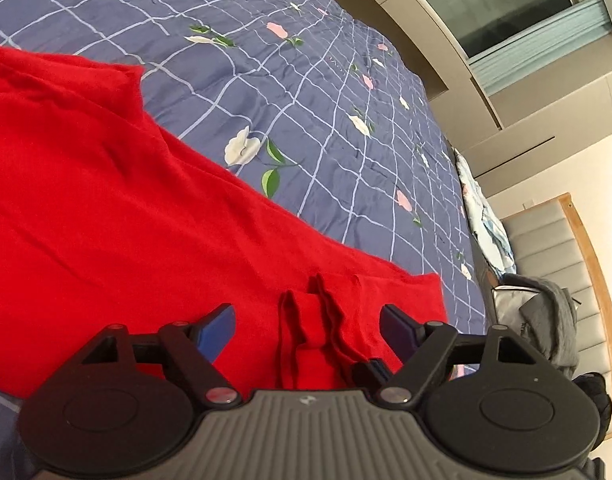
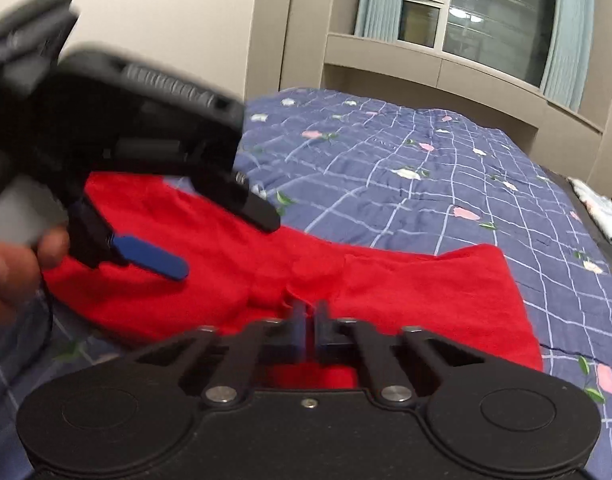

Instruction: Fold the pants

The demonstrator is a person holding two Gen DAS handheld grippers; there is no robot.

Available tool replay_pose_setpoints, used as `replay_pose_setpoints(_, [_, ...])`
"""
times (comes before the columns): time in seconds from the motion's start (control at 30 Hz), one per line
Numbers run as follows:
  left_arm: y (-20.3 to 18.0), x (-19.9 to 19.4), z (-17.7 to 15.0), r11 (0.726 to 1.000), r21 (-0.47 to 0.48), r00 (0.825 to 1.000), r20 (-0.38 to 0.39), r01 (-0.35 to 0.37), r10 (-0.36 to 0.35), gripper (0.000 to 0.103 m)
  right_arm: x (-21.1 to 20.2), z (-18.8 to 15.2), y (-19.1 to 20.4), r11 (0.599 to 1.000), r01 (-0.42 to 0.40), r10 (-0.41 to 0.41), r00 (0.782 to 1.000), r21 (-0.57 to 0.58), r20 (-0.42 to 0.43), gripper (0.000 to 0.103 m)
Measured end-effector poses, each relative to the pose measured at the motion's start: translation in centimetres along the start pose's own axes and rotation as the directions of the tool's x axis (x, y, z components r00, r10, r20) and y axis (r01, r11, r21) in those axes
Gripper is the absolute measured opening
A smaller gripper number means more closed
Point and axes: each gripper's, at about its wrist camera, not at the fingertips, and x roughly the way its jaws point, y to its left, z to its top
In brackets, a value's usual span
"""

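Angled down over red pants [image 1: 118,216] spread on a blue floral quilt [image 1: 314,92]: left gripper [image 1: 308,330], jaws wide, straddling a bunched fold without pressing it. Right gripper [image 2: 310,316] pinched shut on the near red edge. Beyond the far pants edge, bare quilt.

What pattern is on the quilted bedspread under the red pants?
Blue quilted bedspread: pale grid lines with white and pink flowers, clearest in the left wrist view.
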Motion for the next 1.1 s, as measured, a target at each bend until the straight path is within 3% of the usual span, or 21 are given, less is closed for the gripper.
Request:
replay_pose_setpoints(0.2, [0.4, 0.0, 0.1, 1.000, -0.026, 1.000, -0.004, 0.003, -0.003, 0.084, -2.6, 1.0, 1.1, 0.998, -0.062, 0.062, 0.998, 0.011, 0.033, 0.002])
replay_pose_setpoints(0.37, [0.4, -0.3, 0.0, 1.000, -0.023, 1.000, -0.003, -0.002, 0.002, 0.085, -1.6, 0.1, 1.6, 1.000, -0.022, 0.022, 1.000, -0.020, 0.009, 0.003])
replay_pose_setpoints(0.67, [0.2, -0.3, -0.1, 1.000, -0.015, 1.000, -0.004, 0.016, -0.016, 0.085, -2.1, 0.0, 2.7, 0.992, -0.119, 0.119, 0.993, 0.033, 0.019, 0.002])
replay_pose_setpoints(0.83, [-0.3, 0.1, -0.3, 1.000, 0.013, 1.000, -0.020, -0.011, 0.011, 0.082, -0.9, -1.4, 3.3, 0.992, -0.121, 0.123, 0.992, 0.029, -0.036, 0.004])
replay_pose_setpoints(0.93, [-0.9, 0.6, -0.4, 0.998, 0.055, 0.999, -0.040, -0.029, 0.031, 0.082, -1.4, -1.7, 1.9, 0.981, -0.168, 0.170, 0.985, 0.101, -0.006, 0.016])
replay_pose_setpoints(1.0, [-1.2, 1.0, -0.6, 0.996, 0.075, 0.998, -0.057, -0.038, 0.042, 0.082, -2.5, -1.7, 0.9, 0.977, -0.175, 0.173, 0.985, 0.119, 0.026, 0.036])
replay_pose_setpoints(1.03, [-1.3, 1.1, -0.7, 0.996, 0.083, 0.997, -0.065, -0.044, 0.049, 0.082, -3.1, -1.8, 0.3, 0.978, -0.165, 0.161, 0.986, 0.125, 0.044, 0.040])
replay_pose_setpoints(1.1, [-1.5, 1.5, -1.0, 0.993, 0.098, 0.994, -0.083, -0.059, 0.067, 0.082, -4.6, -2.1, -1.1, 0.982, -0.119, 0.110, 0.991, 0.145, 0.072, 0.060])
